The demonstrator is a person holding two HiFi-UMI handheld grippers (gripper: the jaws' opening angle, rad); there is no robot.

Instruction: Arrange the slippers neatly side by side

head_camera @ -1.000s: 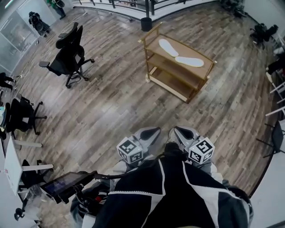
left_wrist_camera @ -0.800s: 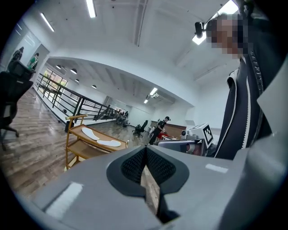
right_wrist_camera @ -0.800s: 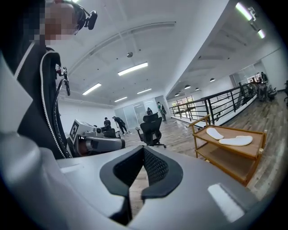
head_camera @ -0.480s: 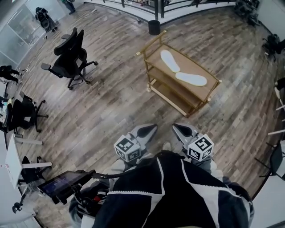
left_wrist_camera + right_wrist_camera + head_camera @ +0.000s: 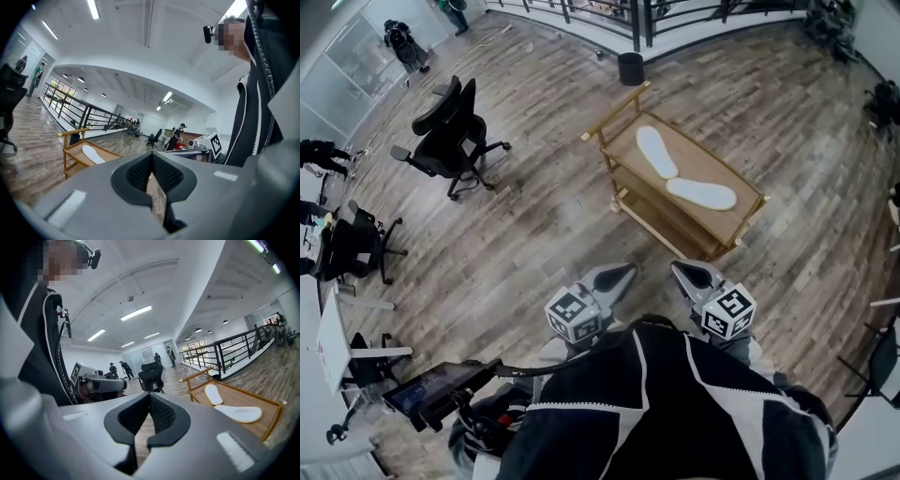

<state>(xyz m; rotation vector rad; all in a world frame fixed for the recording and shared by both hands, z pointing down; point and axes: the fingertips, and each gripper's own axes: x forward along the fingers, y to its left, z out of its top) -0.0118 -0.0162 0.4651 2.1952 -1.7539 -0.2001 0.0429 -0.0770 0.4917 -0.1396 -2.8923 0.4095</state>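
Observation:
Two white slippers lie sole-up on the top shelf of a wooden cart (image 5: 748,187): one slipper (image 5: 654,151) toward the far end, the other slipper (image 5: 702,194) nearer, their ends meeting in a V. My left gripper (image 5: 619,274) and right gripper (image 5: 684,271) are held close to my body, both shut and empty, well short of the cart. The left gripper view shows one slipper (image 5: 92,153) on the cart (image 5: 70,157). In the right gripper view, both slippers (image 5: 212,393) (image 5: 239,413) are visible.
A black office chair (image 5: 450,127) stands to the left on the wood floor. More chairs (image 5: 347,246) and a desk sit at the far left. A black bin (image 5: 630,67) and a railing (image 5: 675,14) stand beyond the cart. A tablet (image 5: 431,386) hangs at my lower left.
The cart and slippers have come nearer and shifted slightly in the head view as I walk toward them. Both grippers stay shut in front of my body.

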